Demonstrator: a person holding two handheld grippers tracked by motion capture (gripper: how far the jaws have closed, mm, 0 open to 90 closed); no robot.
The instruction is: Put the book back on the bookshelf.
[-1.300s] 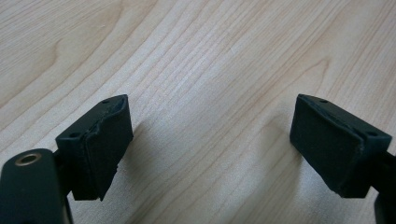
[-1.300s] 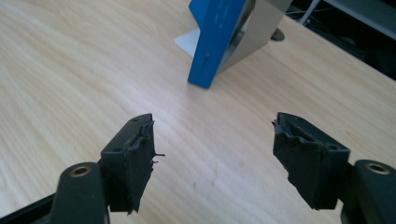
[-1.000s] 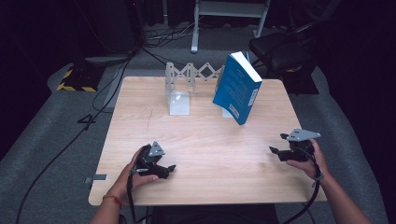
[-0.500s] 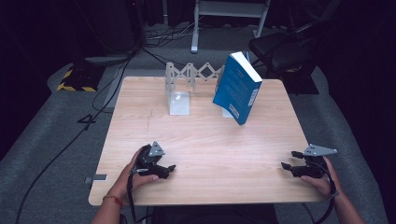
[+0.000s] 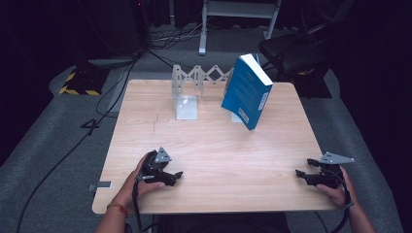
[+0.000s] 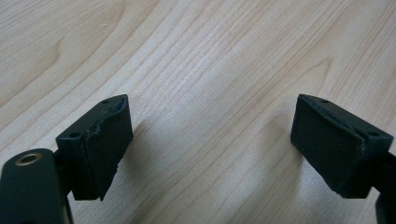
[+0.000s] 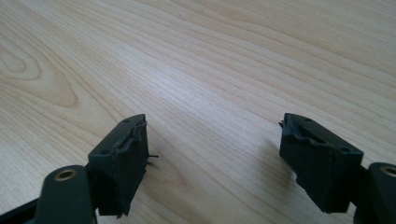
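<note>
Both tongs rest low on the near part of the tabletop (image 5: 209, 145) and hold nothing. The left tongs (image 5: 172, 177) lie near the front left edge; in the left gripper view the left tongs (image 6: 210, 144) have their jaws wide apart with bare wood grain between them. The right tongs (image 5: 303, 175) lie at the front right corner; in the right gripper view the right tongs (image 7: 215, 158) are likewise spread apart over bare wood. The object nearest to hand is the blue book (image 5: 246, 91), which stands at the far side of the tabletop, right of centre, well apart from both tongs. It stands on its lower edge and tilts, its top leaning away toward the white folding rack (image 5: 200, 76) behind it; whether it touches the rack cannot be told. Its long axis runs roughly upright, inclined with the lean, and its blue cover faces the person and slightly to the left. A small clear block (image 5: 186, 107) stands left of the book, just in front of the rack. From the tongs the book lies forward: ahead and to the right of the left tongs, ahead and to the left of the right tongs. The right tongs appear slightly nearer, so a reach for the book would likely favour the right hand, travelling forward and inward.
</note>
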